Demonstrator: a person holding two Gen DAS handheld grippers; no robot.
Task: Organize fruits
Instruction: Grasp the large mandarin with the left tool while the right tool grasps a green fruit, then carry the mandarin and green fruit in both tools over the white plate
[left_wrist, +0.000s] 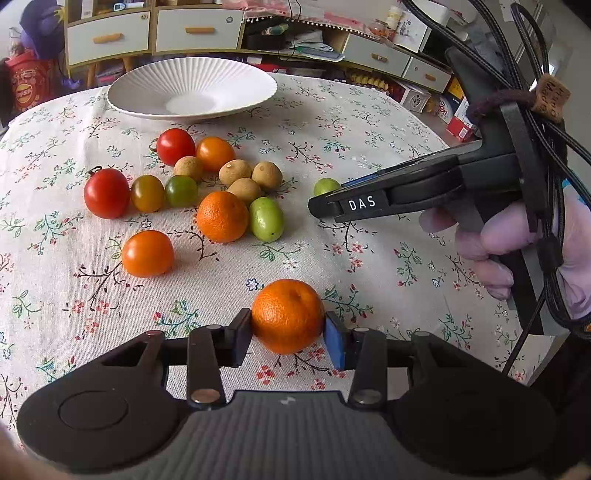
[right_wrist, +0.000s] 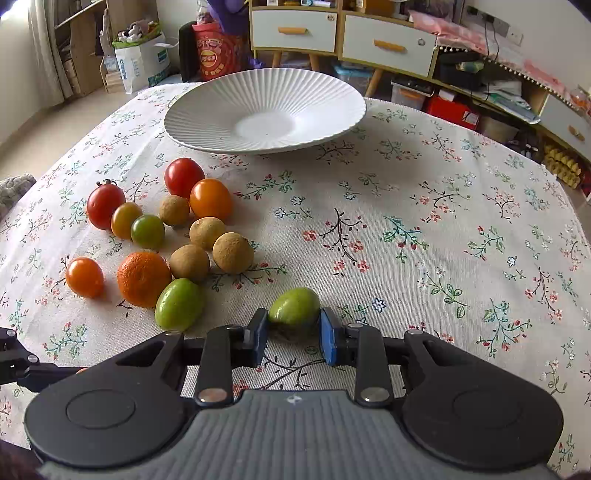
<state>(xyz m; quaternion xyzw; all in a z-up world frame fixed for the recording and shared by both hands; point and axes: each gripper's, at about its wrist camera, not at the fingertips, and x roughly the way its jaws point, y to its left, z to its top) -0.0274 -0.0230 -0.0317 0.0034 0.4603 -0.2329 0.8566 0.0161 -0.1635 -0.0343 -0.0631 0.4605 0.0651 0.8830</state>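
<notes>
Holding a mandarin, the left gripper is closed on it. The right gripper squeezes a green fruit, nearer the white plate, straight ahead.

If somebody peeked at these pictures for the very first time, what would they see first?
Probably the bright mandarin squeezed between the fingers of the left gripper, close to the camera. Next, the green fruit pinched in the right gripper low over the flowery tablecloth. Beyond them a colourful bunch of fruit lies on the cloth, and a big white ribbed plate waits at the far side with nothing in it.
</notes>
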